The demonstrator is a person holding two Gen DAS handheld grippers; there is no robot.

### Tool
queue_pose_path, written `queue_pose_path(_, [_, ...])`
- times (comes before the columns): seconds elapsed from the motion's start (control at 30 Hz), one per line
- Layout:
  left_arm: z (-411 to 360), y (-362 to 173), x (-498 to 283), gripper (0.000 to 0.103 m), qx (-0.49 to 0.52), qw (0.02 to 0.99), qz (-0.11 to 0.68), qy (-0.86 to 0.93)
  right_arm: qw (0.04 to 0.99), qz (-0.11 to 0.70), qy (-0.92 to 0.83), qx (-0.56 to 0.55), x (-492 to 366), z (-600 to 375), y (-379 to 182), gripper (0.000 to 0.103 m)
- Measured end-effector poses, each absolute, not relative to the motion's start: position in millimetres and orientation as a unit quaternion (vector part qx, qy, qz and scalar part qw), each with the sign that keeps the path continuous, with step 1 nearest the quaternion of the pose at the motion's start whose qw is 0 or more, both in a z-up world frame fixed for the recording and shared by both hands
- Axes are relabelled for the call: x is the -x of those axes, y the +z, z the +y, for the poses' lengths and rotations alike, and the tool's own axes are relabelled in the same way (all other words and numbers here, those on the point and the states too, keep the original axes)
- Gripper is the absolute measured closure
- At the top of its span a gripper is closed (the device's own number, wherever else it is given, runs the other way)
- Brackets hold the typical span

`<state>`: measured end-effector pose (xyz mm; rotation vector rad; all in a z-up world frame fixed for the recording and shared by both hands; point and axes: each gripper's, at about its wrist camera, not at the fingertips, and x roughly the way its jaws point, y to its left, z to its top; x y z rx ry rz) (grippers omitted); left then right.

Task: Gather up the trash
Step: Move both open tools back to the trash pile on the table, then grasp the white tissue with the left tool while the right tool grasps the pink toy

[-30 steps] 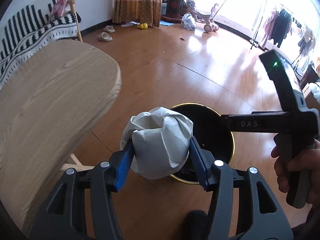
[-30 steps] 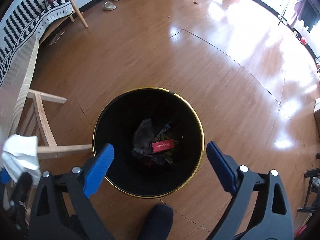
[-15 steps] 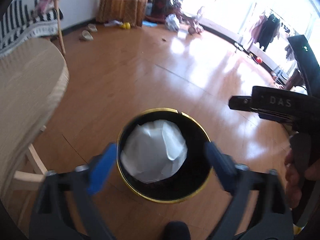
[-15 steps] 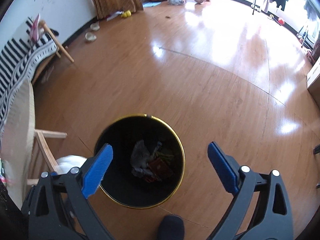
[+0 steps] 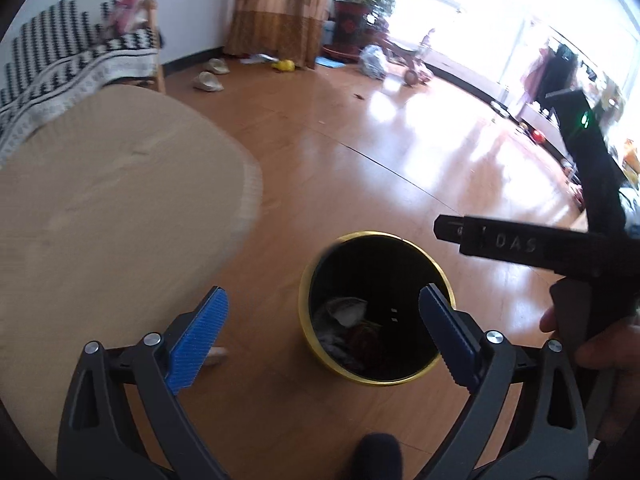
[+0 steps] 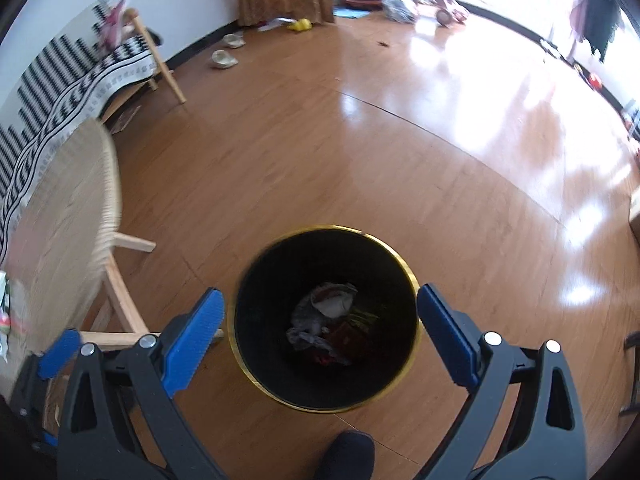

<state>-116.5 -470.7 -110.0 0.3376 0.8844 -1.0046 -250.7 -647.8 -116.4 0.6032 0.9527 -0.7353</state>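
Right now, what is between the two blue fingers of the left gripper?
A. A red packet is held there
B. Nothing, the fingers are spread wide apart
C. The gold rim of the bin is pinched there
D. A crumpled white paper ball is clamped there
B: the left gripper is wide open and holds nothing, while the crumpled white paper lies inside the black bin below it.

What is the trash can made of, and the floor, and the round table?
The trash can looks like black metal or plastic, hard to tell, with a shiny gold rim that glints like metal. The floor seems polished wood or laminate: plank seams and bright window glare. The round table looks like pale matte wood, with faint grain showing.
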Motion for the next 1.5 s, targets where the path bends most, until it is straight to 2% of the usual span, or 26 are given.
queue_pose_path(0.3, [-314, -58, 7, 0.008, -0.113, 0.856, 0.387, -0.323, 0.850, 0.442, -0.213, -0.192, 117, -519, -79, 0.009])
queue_pose_path(0.43, [-216, -46, -48, 0.008, -0.081, 0.887, 0.385, -0.244, 0.876, 0.436, -0.124, -0.165, 55, -442, -65, 0.009])
queue_pose_path(0.6, [-109, -58, -107, 0.008, -0.075, 0.907, 0.392, -0.136, 0.894, 0.433, -0.052, -0.100, -1, -348, -57, 0.009])
queue_pose_path(0.73, [-43, -77, -146, 0.009, -0.018, 0.906, 0.414, -0.091, 0.899, 0.433, -0.017, -0.064, -26, -296, -62, 0.009])
queue_pose_path(0.9, [-29, -88, -172, 0.009, 0.007, 0.904, 0.418, -0.088, 0.900, 0.434, 0.004, -0.049, -49, -259, -67, 0.009])
queue_pose_path(1.13, [-48, -97, -194, 0.009, -0.016, 0.901, 0.424, -0.094, 0.897, 0.439, 0.012, -0.055, -72, -240, -78, 0.009])
queue_pose_path(1.23, [-50, -102, -198, 0.022, -0.021, 0.898, 0.429, -0.092, 0.897, 0.439, 0.016, -0.055, -76, -237, -79, 0.009])
queue_pose_path(1.3, [-49, -105, -201, 0.041, -0.020, 0.894, 0.437, -0.097, 0.897, 0.438, 0.018, -0.054, -78, -235, -80, 0.009])
queue_pose_path(1.37, [-50, -109, -201, 0.050, -0.025, 0.891, 0.442, -0.100, 0.898, 0.437, 0.022, -0.054, -84, -231, -81, 0.009])
queue_pose_path(1.4, [-51, -109, -200, 0.064, -0.035, 0.892, 0.439, -0.104, 0.898, 0.436, 0.023, -0.055, -83, -231, -81, 0.009])
queue_pose_path(1.43, [-52, -110, -198, 0.070, -0.041, 0.891, 0.438, -0.108, 0.898, 0.434, 0.027, -0.059, -87, -229, -81, 0.009])
queue_pose_path(1.47, [-53, -109, -196, 0.083, -0.047, 0.890, 0.439, -0.112, 0.899, 0.433, 0.032, -0.062, -88, -228, -80, 0.009])
queue_pose_path(1.5, [-54, -107, -193, 0.086, -0.052, 0.888, 0.443, -0.112, 0.899, 0.432, 0.037, -0.064, -91, -225, -80, 0.009])
